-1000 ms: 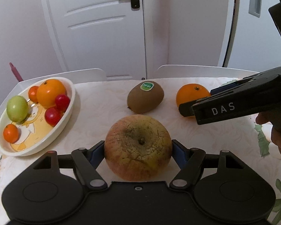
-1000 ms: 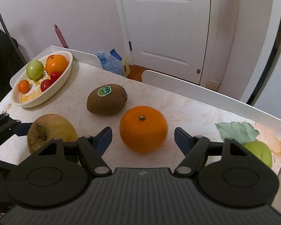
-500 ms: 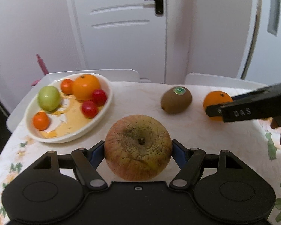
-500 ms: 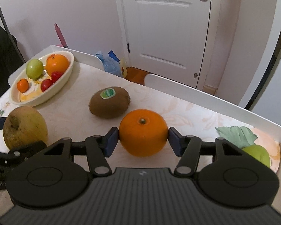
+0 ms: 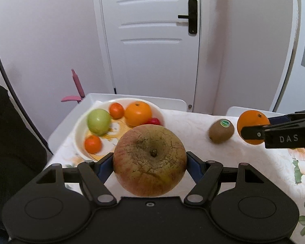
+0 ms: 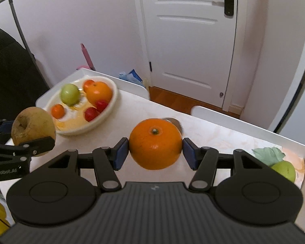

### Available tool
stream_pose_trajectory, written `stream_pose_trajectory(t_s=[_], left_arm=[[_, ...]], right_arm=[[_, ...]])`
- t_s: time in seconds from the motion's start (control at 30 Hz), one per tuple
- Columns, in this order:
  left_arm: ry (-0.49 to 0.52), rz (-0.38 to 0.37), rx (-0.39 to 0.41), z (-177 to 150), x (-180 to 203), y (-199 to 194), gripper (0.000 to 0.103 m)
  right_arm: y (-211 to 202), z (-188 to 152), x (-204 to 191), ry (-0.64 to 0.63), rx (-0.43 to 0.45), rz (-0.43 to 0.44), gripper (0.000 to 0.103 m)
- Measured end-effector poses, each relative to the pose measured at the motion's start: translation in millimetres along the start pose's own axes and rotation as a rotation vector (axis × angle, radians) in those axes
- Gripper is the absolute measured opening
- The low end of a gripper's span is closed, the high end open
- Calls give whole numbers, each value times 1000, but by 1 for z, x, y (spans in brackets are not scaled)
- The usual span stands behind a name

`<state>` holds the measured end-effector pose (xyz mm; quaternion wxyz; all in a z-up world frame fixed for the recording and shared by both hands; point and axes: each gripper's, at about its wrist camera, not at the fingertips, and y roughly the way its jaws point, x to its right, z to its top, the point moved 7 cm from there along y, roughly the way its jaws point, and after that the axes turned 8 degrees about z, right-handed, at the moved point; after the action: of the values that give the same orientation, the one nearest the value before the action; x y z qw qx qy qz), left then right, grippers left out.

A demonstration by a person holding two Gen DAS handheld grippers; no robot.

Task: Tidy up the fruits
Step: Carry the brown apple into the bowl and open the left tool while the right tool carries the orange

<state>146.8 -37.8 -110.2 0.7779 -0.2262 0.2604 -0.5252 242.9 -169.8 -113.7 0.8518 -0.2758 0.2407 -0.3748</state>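
Observation:
My left gripper (image 5: pixel 150 162) is shut on a large brownish apple (image 5: pixel 150 159) and holds it above the table, just in front of the white bowl (image 5: pixel 79 130). The apple also shows in the right wrist view (image 6: pixel 33 129). My right gripper (image 6: pixel 155 149) is shut on an orange (image 6: pixel 155 143), lifted off the table; the orange also shows in the left wrist view (image 5: pixel 252 127). The bowl (image 6: pixel 109 111) holds a green apple (image 6: pixel 69 94), an orange, small tangerines and red fruits. A kiwi (image 5: pixel 221 131) lies on the table, mostly hidden behind the orange in the right wrist view.
The table has a floral cloth (image 5: pixel 193 126) and raised white edges (image 6: pixel 254 130). A green fruit (image 6: pixel 284 170) and a leaf print sit at the right end. A white door and walls stand behind. A dark chair is at the left.
Both grippers have risen with their fruit. The left one has moved left toward the bowl with the apple. The right one closed on the orange and lifted it off the table.

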Motion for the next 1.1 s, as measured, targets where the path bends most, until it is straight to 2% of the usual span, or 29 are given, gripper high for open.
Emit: stream_pose_trajectory(t_s=[0.2, 0.57, 0.8, 1.1], left_arm=[[21, -12, 9, 14, -30, 2, 77], [92, -80, 12, 35, -64, 37, 77], [153, -139, 0, 41, -67, 71, 77], [268, -193, -7, 34, -52, 111, 77]], right_arm=[[2, 10, -36, 20, 9, 6, 73], [22, 27, -75, 82, 19, -40, 73], [38, 30, -79, 137, 14, -99, 73], [56, 24, -70, 204, -5, -169, 73]])
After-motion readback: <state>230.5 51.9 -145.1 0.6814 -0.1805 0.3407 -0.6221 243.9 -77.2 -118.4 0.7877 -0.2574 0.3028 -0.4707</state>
